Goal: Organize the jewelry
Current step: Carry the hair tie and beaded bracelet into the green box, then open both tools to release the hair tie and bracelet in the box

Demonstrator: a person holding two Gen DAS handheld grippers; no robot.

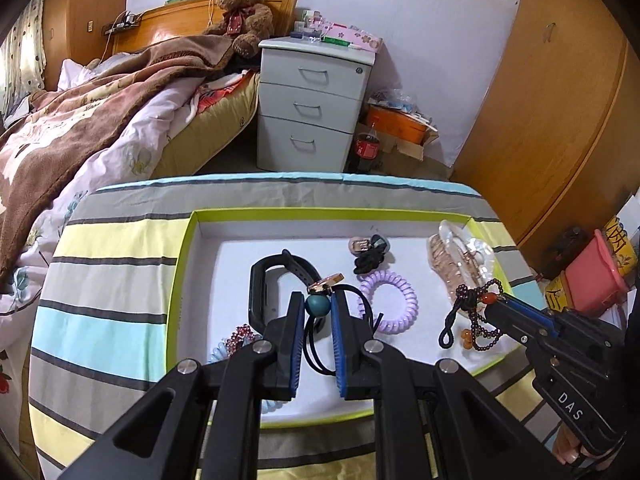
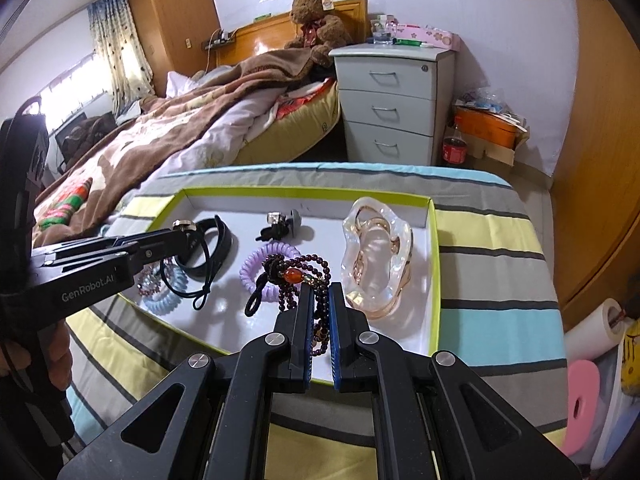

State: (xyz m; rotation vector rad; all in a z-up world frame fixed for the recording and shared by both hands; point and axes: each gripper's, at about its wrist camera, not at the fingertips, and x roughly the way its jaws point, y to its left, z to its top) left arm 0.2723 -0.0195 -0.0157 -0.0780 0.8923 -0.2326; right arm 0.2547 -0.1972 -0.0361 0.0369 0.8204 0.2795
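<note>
Mid-sorting, the left gripper (image 1: 318, 308) clamps a cord pendant (image 1: 318, 307) and the right gripper (image 2: 319, 300) clamps a bead bracelet (image 2: 308, 276), each needing a spot in the tray (image 2: 434, 280).

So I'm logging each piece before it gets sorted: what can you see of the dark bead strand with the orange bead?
The dark bead strand is a string of small garnet-coloured beads with one larger orange bead and a black cord loop. The right tool is shut on it, holding it above the white tray; loops hang down beside the purple coil hair tie.
</note>
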